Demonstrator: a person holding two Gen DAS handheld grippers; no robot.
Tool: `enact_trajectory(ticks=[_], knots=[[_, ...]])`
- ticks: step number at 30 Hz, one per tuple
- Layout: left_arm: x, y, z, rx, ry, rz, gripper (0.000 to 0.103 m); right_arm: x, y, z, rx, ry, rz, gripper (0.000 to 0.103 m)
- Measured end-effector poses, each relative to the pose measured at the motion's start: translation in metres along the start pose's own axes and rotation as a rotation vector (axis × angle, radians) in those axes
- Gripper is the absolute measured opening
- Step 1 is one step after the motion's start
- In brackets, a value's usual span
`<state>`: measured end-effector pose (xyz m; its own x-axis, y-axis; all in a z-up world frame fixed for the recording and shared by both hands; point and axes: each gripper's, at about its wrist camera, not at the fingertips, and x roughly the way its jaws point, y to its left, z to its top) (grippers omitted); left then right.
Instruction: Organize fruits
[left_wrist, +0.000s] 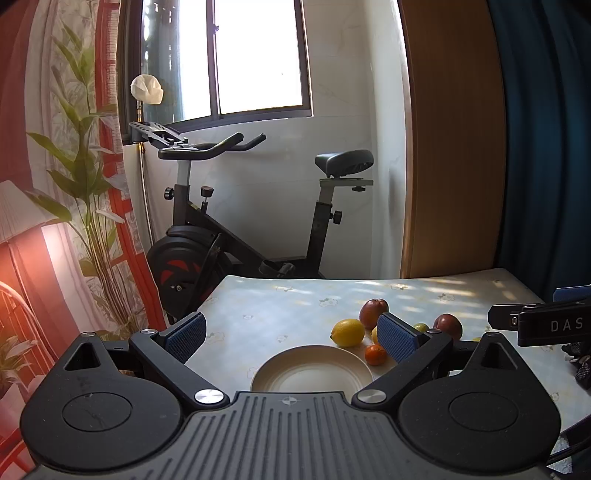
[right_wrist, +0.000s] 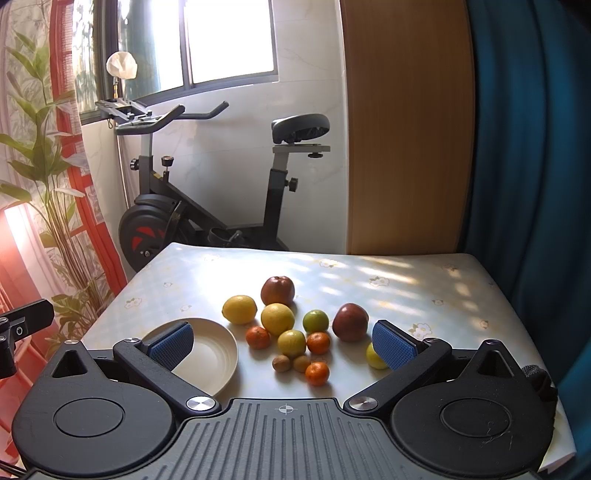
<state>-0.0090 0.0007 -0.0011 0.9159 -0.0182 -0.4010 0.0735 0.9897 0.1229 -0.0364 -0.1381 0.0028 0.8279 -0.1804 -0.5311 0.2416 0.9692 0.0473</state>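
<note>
A cream plate (right_wrist: 216, 354) sits empty on the table, left of a loose pile of fruit. The pile holds two red apples (right_wrist: 277, 290) (right_wrist: 350, 321), two lemons (right_wrist: 239, 309) (right_wrist: 277, 318), a green citrus (right_wrist: 315, 321), several small oranges (right_wrist: 317, 373), two kiwis (right_wrist: 281, 363) and more yellow fruit. My right gripper (right_wrist: 282, 347) is open and empty, raised above the table's near side before the pile. My left gripper (left_wrist: 291, 338) is open and empty above the plate (left_wrist: 312, 369). The left wrist view shows a lemon (left_wrist: 347, 332), apples (left_wrist: 373, 312) and an orange (left_wrist: 375, 354).
The table (right_wrist: 406, 280) has a pale flowered cloth. An exercise bike (right_wrist: 207, 206) stands behind it, with a plant (right_wrist: 44, 177) and red curtain at left, a wooden panel (right_wrist: 406, 129) and a blue curtain (right_wrist: 528, 147) at right. The right gripper's body shows in the left view (left_wrist: 543, 325).
</note>
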Motion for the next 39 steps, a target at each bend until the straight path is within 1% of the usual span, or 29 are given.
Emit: enact_trajectory(ticks=[33,39], knots=[[0.0004,0.0002,0.0002,-0.003,0.003,0.001,0.100,-0.0008,-0.0018,0.0021,0.003,0.000,0.001,0.103],[0.0021,0.0025,0.0011,-0.009,0.004,-0.009,0.100,-0.0011,0.0015,0.0002,0.003,-0.005,0.006,0.103]])
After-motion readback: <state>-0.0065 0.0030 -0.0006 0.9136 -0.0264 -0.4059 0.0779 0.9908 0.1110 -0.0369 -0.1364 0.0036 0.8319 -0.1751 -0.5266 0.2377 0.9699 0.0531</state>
